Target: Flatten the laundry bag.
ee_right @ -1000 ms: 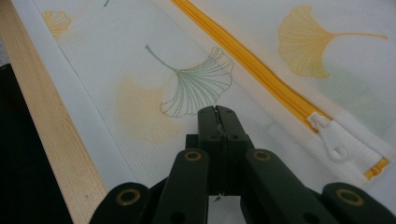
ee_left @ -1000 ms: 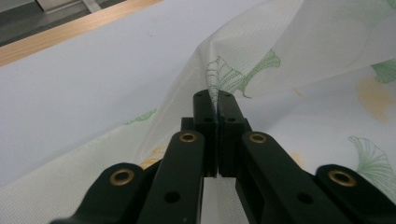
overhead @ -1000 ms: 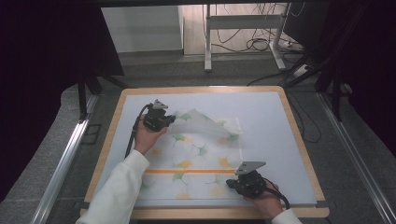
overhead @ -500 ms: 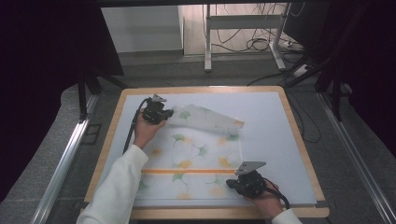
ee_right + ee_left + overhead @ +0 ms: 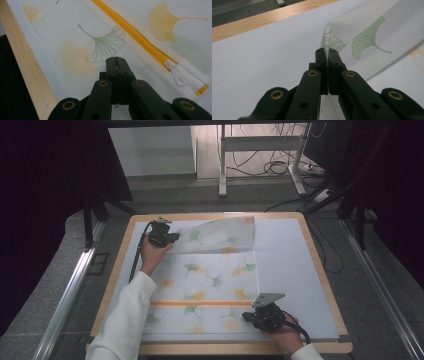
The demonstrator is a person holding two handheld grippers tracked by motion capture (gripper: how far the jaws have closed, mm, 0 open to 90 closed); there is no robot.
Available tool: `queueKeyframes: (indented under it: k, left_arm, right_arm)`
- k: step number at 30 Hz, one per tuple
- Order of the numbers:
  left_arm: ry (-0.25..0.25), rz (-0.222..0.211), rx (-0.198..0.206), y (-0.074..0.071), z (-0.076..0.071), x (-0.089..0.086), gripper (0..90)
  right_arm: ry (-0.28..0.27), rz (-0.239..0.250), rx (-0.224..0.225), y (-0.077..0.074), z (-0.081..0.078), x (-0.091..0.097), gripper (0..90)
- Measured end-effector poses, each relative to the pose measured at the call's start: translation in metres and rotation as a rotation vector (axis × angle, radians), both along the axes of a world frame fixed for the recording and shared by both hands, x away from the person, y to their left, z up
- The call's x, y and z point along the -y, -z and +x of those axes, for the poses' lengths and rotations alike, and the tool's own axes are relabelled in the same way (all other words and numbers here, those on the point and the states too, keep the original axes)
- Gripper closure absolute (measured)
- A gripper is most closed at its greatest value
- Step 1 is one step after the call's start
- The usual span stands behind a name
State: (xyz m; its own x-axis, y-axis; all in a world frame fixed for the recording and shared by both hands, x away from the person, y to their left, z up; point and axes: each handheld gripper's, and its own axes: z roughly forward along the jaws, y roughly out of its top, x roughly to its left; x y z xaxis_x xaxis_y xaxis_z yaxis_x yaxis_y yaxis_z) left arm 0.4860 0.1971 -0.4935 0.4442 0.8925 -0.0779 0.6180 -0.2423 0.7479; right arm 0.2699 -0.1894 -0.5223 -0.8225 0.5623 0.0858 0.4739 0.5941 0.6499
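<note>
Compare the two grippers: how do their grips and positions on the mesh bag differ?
The left gripper pinches a lifted corner of the mesh bag at the far left of the table; the right gripper is at the bag's near right edge, which lies flat. The left gripper's part of the bag is folded over and raised; the right gripper's part rests by the orange zipper. Both have their jaws shut.

1. Beyond your wood-rimmed table (image 5: pixel 320 265) lay grey floor (image 5: pixel 200 195).
2. A metal-legged desk frame (image 5: pixel 222 160) stood behind, cables (image 5: pixel 280 167) tangled beneath it.
3. Dark panels (image 5: pixel 45 195) flanked you on both sides.
</note>
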Motion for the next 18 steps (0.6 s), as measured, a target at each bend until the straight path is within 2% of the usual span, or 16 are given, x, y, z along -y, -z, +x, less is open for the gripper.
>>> queueKeyframes:
  k: [4,8,10,14,18]
  left_arm:
    - [-0.021,-0.005,0.000,0.002,0.007,-0.003,88.2]
    - [-0.031,-0.008,0.028,-0.005,0.011,-0.007,84.1]
    - [-0.031,-0.005,0.041,-0.011,0.011,-0.011,75.6]
    - [-0.061,-0.004,0.115,-0.028,0.003,-0.020,52.6]
    - [-0.075,-0.014,0.159,-0.046,-0.006,-0.034,43.2]
  right_arm:
    - [-0.002,0.003,-0.002,0.000,0.000,0.000,89.2]
    - [-0.001,0.003,-0.004,0.000,0.000,0.001,89.2]
    - [-0.001,0.004,-0.004,0.000,0.000,0.001,89.2]
    - [-0.001,0.002,-0.002,0.000,0.000,0.001,89.2]
    - [0.003,0.000,-0.001,0.000,-0.001,0.000,89.2]
